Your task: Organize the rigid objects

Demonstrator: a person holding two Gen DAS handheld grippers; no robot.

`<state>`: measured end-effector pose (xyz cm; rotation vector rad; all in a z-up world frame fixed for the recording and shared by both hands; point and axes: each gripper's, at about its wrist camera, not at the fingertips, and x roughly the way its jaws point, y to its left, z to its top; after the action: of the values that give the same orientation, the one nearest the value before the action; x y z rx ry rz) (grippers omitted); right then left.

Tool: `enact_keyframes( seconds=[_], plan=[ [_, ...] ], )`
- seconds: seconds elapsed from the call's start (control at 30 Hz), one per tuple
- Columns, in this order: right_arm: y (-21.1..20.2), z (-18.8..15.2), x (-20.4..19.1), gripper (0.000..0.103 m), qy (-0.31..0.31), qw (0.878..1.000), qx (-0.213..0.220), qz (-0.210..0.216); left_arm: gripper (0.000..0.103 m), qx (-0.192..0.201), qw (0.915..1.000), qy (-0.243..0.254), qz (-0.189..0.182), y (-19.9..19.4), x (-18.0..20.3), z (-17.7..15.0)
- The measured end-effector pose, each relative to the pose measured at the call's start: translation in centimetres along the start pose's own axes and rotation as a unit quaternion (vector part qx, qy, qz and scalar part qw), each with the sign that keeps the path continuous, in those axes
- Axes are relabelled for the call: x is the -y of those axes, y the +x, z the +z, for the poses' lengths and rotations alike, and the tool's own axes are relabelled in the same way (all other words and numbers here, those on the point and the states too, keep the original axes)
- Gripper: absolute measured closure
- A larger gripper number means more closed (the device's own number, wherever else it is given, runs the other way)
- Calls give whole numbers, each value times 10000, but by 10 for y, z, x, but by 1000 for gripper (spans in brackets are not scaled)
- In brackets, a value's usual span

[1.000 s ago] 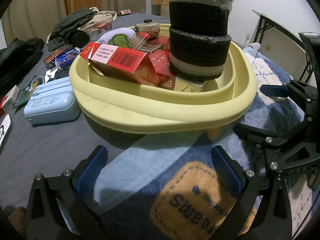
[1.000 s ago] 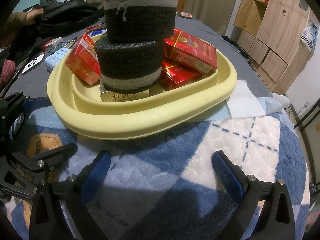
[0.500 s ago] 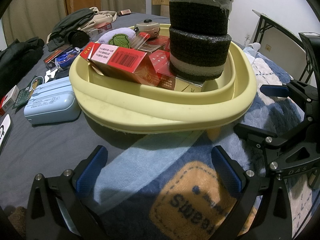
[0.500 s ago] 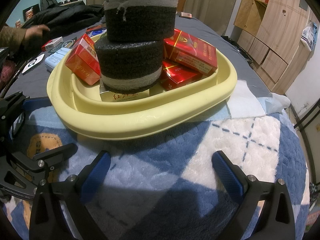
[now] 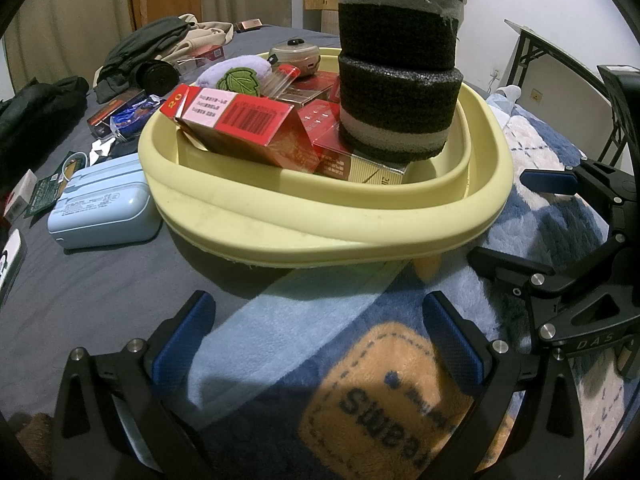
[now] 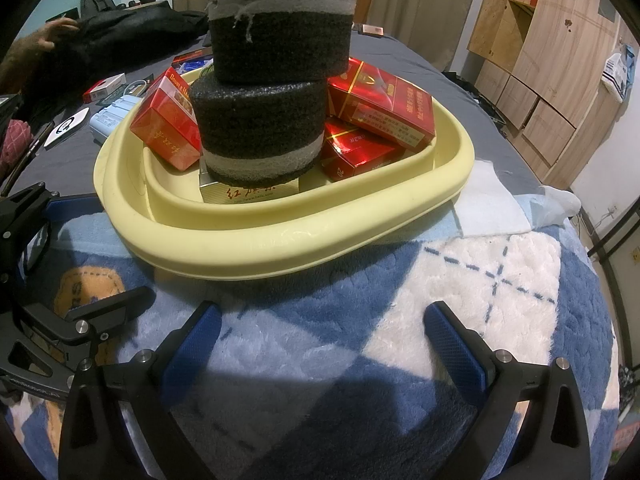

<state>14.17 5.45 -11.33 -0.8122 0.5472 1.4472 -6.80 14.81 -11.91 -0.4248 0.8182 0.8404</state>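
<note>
A pale yellow basin (image 5: 320, 220) (image 6: 280, 240) sits on the bed, part on a blue patterned blanket. Inside it two black foam cylinders (image 5: 396, 80) (image 6: 272, 80) are stacked on a gold box, with several red cigarette boxes (image 5: 240, 120) (image 6: 380, 100) around them. A purple plush with a green leaf (image 5: 236, 78) and a small round grey device (image 5: 296, 56) lie at the basin's far side. My left gripper (image 5: 316, 340) hovers open in front of the basin, holding nothing. My right gripper (image 6: 324, 340) is open and empty too, just short of the basin rim.
A light blue case (image 5: 104, 208) lies left of the basin on the grey sheet, among small packets and boxes (image 5: 116, 116). Dark clothes (image 5: 152, 48) are piled at the back. A person's hand (image 6: 56, 32) rests on a black bag far left. Wooden cabinets (image 6: 540, 60) stand right.
Both grippers and the basin have stayed still. The person's hand at the far left of the right wrist view has shifted over the black bag.
</note>
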Motion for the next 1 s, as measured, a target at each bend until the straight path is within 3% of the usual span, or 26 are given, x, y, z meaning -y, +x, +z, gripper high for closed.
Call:
enact_keyframes(
  seconds=[1.0],
  plan=[
    [0,-1,5,0,-1,10000,-2,8,0,1,10000,4,7,2,0,0]
  ],
)
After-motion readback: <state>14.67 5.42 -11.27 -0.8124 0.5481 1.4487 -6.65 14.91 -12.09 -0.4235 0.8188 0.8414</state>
